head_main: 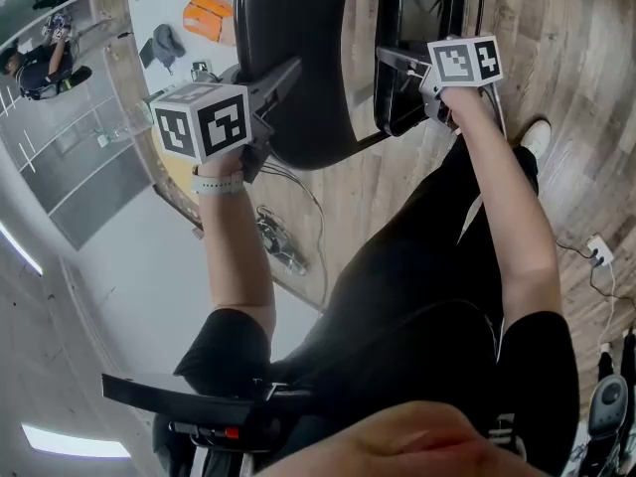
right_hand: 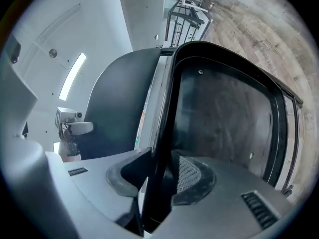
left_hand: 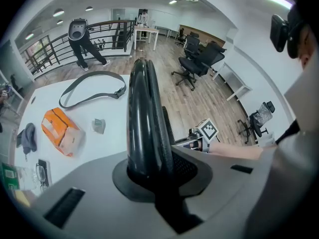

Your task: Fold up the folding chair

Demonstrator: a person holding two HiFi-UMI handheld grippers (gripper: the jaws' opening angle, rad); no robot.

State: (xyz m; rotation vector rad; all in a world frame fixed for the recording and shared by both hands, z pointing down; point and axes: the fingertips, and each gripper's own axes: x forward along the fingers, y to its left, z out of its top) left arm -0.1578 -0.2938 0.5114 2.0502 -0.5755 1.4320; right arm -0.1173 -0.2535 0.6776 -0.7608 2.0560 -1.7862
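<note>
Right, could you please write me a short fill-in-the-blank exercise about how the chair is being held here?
The left gripper is shut on the ____ of the black folding chair.
The right gripper has the rim of the seat between its ____.
The package on the white table is ____.
Missing words: backrest; jaws; orange.

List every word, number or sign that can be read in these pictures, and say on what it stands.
No text can be read.
Cubes on the left tool and right tool: square black-and-white markers, no letters.
White print on the person's black clothing: cut off, unreadable.
Orange packet: no legible print.
Folding chair: no label visible.
</note>
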